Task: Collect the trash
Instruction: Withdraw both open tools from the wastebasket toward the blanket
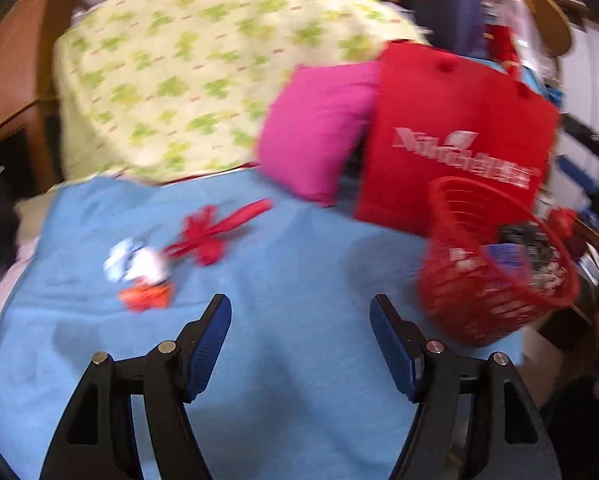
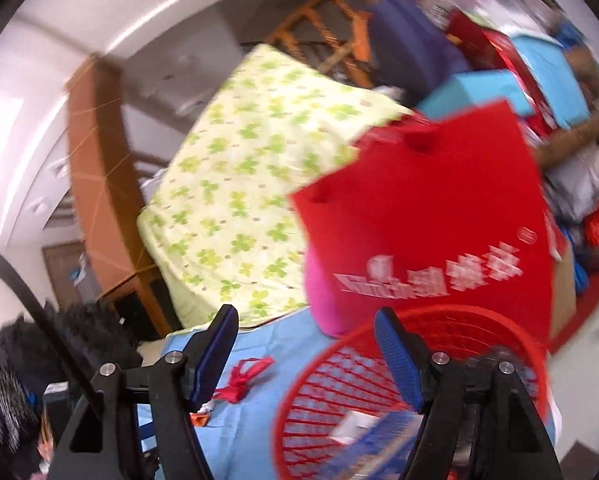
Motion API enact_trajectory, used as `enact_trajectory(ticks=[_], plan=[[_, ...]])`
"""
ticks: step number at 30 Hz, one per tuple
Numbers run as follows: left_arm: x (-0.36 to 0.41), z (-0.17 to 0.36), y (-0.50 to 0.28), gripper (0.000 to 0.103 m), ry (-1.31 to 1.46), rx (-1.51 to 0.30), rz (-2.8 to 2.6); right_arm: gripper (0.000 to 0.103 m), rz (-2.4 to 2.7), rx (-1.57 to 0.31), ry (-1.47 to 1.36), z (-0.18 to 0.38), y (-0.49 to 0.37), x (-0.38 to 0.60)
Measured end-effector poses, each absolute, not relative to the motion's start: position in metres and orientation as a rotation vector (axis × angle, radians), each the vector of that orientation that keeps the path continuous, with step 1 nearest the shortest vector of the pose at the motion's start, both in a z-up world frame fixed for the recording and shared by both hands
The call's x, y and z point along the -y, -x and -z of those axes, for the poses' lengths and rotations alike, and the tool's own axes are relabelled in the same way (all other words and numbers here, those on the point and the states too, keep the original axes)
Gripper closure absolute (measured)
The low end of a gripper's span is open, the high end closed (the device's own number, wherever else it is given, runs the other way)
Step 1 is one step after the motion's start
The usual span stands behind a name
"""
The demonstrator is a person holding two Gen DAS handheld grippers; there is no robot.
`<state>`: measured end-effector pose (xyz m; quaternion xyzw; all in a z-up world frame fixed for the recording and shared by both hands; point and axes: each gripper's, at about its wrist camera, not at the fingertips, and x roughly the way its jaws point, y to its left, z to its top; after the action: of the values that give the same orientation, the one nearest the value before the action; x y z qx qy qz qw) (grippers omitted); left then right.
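Observation:
A red mesh basket (image 1: 495, 276) stands on the right of a light blue blanket (image 1: 283, 280) and holds several wrappers and packets. On the blanket lie a red ribbon bow (image 1: 207, 236), a crumpled white and blue wrapper (image 1: 137, 266) and an orange scrap (image 1: 147, 296). My left gripper (image 1: 301, 310) hangs open over bare blanket, right of and nearer than those scraps, with nothing between its fingers. My right gripper (image 2: 305, 322) is open and empty just above the basket (image 2: 379, 396); its right finger (image 2: 395, 356) sits over the rim. The ribbon bow (image 2: 241, 378) shows left of the basket.
A red paper bag (image 1: 451, 136) with white lettering and a pink cushion (image 1: 319, 128) stand behind the basket. A folded clover-print quilt (image 1: 203, 68) fills the back. Boxes and bags are piled at the right. A dark furry thing (image 2: 15, 384) lies at the left.

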<state>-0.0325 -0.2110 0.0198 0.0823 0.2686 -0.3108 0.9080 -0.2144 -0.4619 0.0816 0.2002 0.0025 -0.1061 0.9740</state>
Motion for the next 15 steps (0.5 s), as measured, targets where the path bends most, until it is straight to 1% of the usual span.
enact_trajectory(ticks=[3,7,15], plan=[[0.177,-0.018,0.014,0.030,-0.107,-0.571,0.572,0.029,0.145,-0.027,-0.342,-0.085,0.194,0.426],[0.142,-0.018,-0.003,0.030,-0.076,-0.558,0.485,0.029,0.045,-0.115,-0.342,-0.081,0.159,0.392],[0.082,-0.007,-0.040,0.030,-0.020,-0.677,0.301,0.029,-0.044,-0.322,-0.386,-0.052,0.098,0.349]])
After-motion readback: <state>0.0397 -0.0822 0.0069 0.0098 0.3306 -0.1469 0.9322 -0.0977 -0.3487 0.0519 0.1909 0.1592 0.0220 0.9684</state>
